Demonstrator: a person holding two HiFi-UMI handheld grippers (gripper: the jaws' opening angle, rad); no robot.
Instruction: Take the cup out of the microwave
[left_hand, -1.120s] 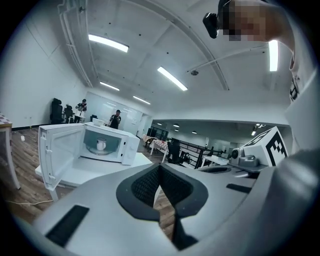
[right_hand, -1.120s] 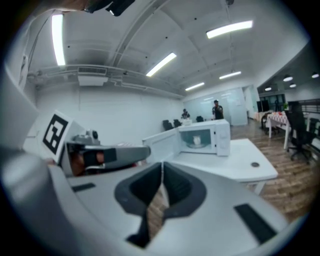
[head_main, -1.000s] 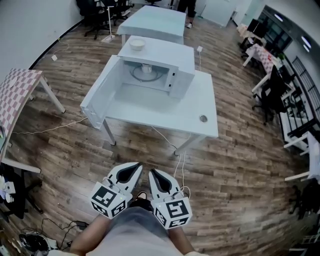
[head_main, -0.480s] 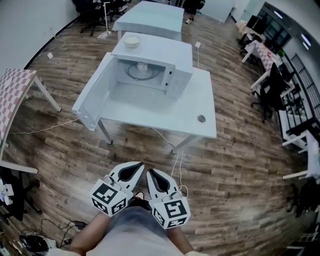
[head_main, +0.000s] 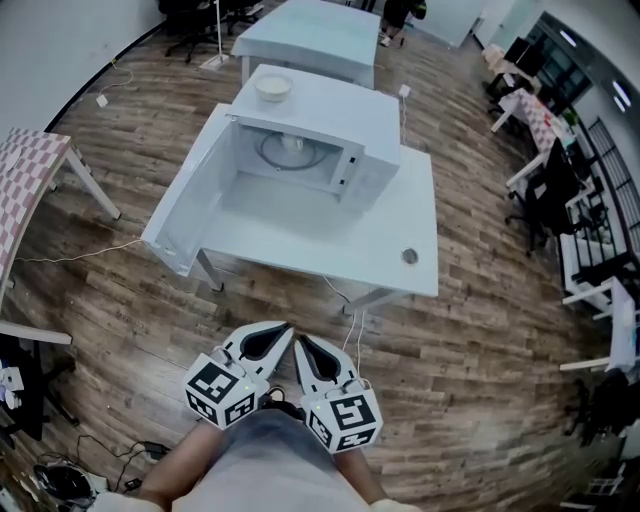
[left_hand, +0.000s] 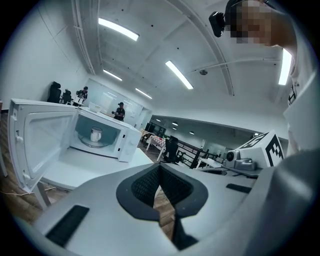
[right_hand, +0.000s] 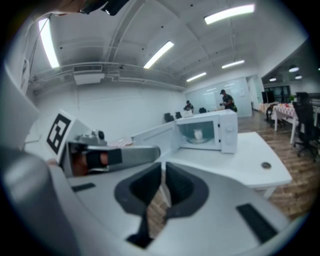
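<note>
The white microwave (head_main: 345, 150) stands on a white table (head_main: 330, 235) with its door (head_main: 185, 215) swung wide open to the left. A white cup (head_main: 293, 147) sits upright on the turntable inside; it also shows in the left gripper view (left_hand: 96, 134) and the right gripper view (right_hand: 198, 134). My left gripper (head_main: 283, 330) and right gripper (head_main: 301, 342) hang side by side over the floor, well short of the table. Both are shut with nothing between the jaws, as seen on the left gripper (left_hand: 160, 170) and the right gripper (right_hand: 163, 172).
A white bowl (head_main: 273, 88) rests on top of the microwave. The table has a cable hole (head_main: 410, 256) near its right front corner, and cables (head_main: 345, 305) hang under it. A checked table (head_main: 25, 180) stands at the left; desks and chairs (head_main: 550, 190) line the right.
The table and microwave have drawn a little closer and larger in the head view. Both grippers stay shut and side by side, carried forward together.
</note>
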